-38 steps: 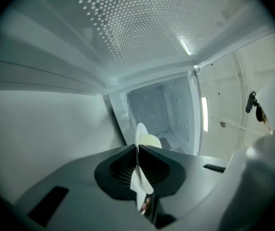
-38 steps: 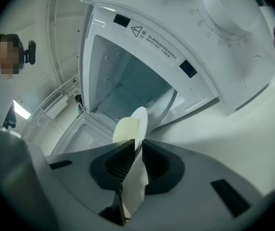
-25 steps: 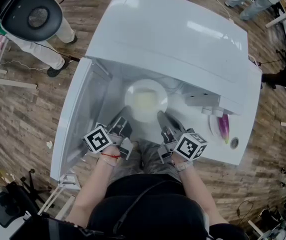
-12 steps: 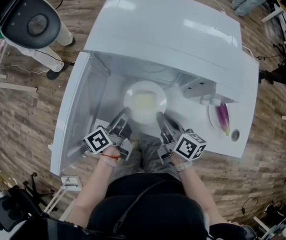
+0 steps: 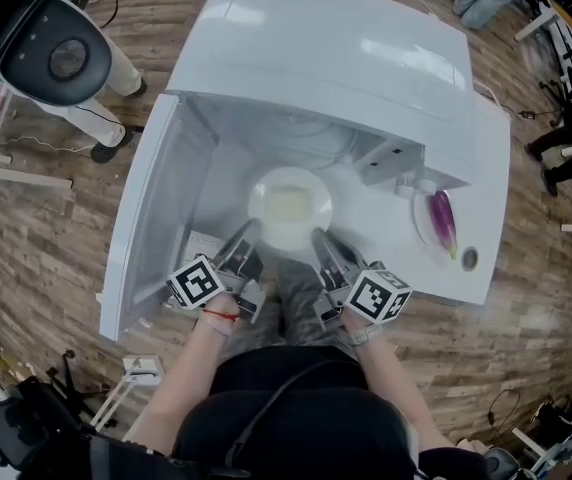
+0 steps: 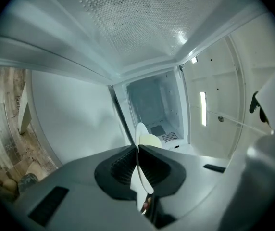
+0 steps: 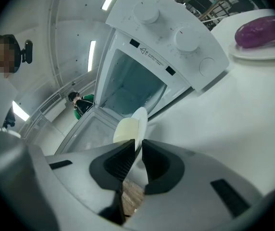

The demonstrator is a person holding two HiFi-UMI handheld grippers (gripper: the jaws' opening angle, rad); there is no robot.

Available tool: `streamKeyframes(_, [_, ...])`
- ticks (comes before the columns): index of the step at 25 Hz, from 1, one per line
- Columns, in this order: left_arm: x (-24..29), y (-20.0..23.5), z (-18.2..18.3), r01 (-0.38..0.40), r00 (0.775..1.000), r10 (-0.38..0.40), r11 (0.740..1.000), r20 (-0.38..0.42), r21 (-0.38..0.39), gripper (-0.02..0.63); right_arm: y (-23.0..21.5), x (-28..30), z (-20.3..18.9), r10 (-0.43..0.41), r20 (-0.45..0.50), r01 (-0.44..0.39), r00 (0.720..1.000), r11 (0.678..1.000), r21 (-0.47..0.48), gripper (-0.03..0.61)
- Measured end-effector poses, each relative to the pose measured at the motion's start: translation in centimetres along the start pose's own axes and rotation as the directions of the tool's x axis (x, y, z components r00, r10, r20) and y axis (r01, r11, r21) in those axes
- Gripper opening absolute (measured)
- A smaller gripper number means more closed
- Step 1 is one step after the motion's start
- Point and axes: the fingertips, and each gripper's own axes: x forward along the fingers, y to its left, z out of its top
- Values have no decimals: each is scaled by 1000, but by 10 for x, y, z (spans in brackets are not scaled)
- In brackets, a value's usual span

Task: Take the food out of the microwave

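Observation:
A white plate (image 5: 289, 230) carrying pale yellow food (image 5: 288, 204) hangs in front of the open white microwave (image 5: 326, 58), over the table. My left gripper (image 5: 247, 236) is shut on the plate's near left rim. On the near right rim my right gripper (image 5: 320, 238) is shut as well. In the left gripper view the plate (image 6: 141, 133) stands edge-on between the jaws of the left gripper (image 6: 137, 150), with the empty cavity (image 6: 152, 105) behind it. The right gripper view shows the plate (image 7: 138, 120) pinched in the right gripper (image 7: 137, 150), below the knob panel (image 7: 166, 32).
The microwave door (image 5: 151, 208) stands swung open at the left. A second plate (image 5: 424, 230) with a purple eggplant (image 5: 441, 218) lies on the white table (image 5: 481, 258) at the right. People and a wheeled robot base (image 5: 51, 53) stand on the wooden floor around.
Both grippers have drawn the plate out of the microwave's opening toward the person. Their hold on the rim is unchanged.

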Motion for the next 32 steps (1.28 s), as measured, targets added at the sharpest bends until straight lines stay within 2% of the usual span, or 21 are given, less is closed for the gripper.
streamKeyframes(3, [-3, -1, -4, 14, 1000, -14, 1000, -10, 8, 21, -1, -5, -6, -6, 2, 6, 1000, 1000, 4, 61])
streamKeyframes(5, [-4, -2, -6, 26, 999, -26, 999, -20, 40, 21, -1, -8, -9, -9, 2, 9, 1000, 1000, 6, 61])
streamKeyframes(8, [-10, 5, -11, -9, 999, 11, 998, -32, 56, 21, -2, -12, -15, -14, 2, 14, 1000, 1000, 8, 61])
streamKeyframes(10, [-12, 4, -13, 0, 999, 2, 998, -37, 63, 21, -2, -15, -18, -15, 3, 15, 1000, 1000, 9, 61])
streamKeyframes(13, [-20, 13, -16, -49, 998, 53, 995, -45, 81, 21, -1, -18, -22, -16, 3, 16, 1000, 1000, 8, 61])
streamKeyframes(16, [-22, 11, -21, -23, 999, 26, 997, -48, 71, 21, -2, -22, -28, -21, 0, 21, 1000, 1000, 9, 61])
streamKeyframes(19, [-28, 16, -26, -46, 997, 51, 996, -52, 79, 21, -3, -26, -33, -25, -3, 25, 1000, 1000, 12, 61])
streamKeyframes(22, [-26, 8, -31, 13, 999, -10, 999, -46, 53, 21, -5, -30, -38, -26, -4, 26, 1000, 1000, 13, 61])
streamKeyframes(26, [-33, 17, -35, -27, 998, 30, 997, -49, 66, 21, -7, -33, -44, -28, -6, 28, 1000, 999, 15, 61])
streamKeyframes(32, [-35, 14, -41, 8, 999, -5, 999, -48, 54, 21, -8, -37, -51, -29, -7, 29, 1000, 999, 19, 61])
